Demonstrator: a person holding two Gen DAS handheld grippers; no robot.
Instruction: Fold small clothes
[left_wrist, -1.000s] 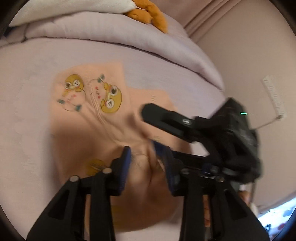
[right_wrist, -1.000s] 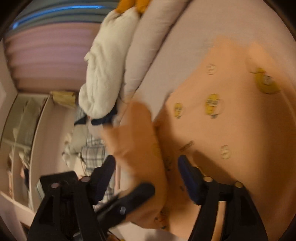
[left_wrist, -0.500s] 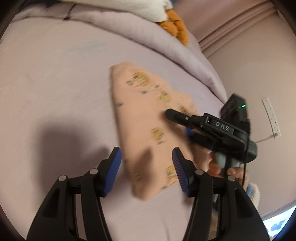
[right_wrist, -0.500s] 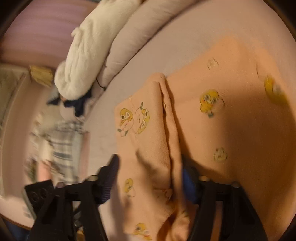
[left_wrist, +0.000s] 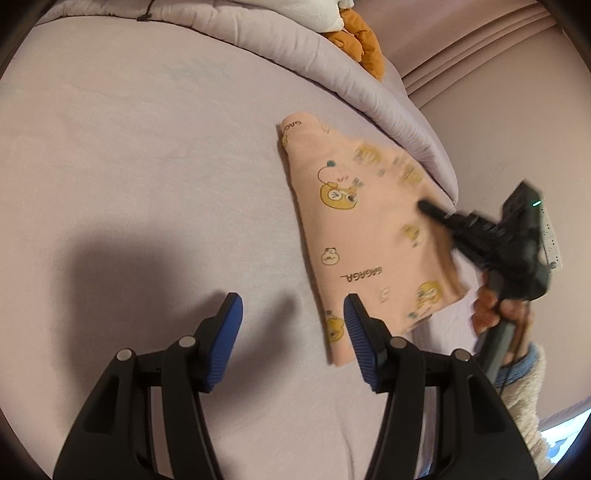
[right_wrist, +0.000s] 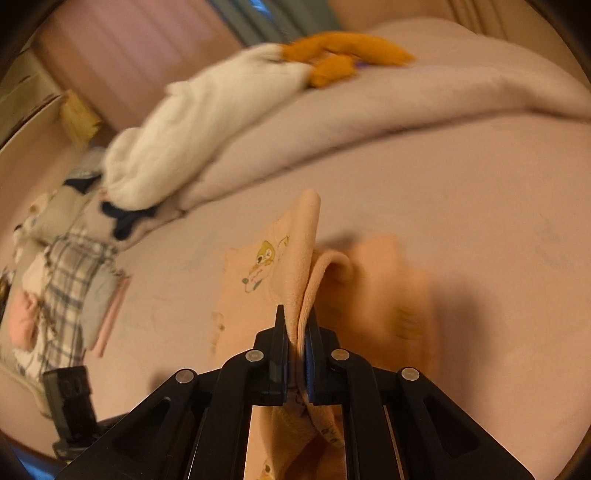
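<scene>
On a pale pink bed sheet (left_wrist: 147, 166), nearest, the left gripper (left_wrist: 291, 343) hangs half open and empty, just left of a folded peach garment (left_wrist: 362, 236) printed with yellow cartoon ducks. At the garment's right edge, the right gripper (right_wrist: 295, 347), whose jaws have just been closing, pinches a raised fold. Farther back lie a bunched duvet (left_wrist: 295, 48) and an orange plush toy (left_wrist: 362, 40).

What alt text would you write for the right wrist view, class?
The right gripper is shut on a fold of the peach cotton garment with yellow cartoon prints, which lies on a pale pink bedsheet. Behind it lie a rumpled lilac duvet and a white plush toy.
</scene>
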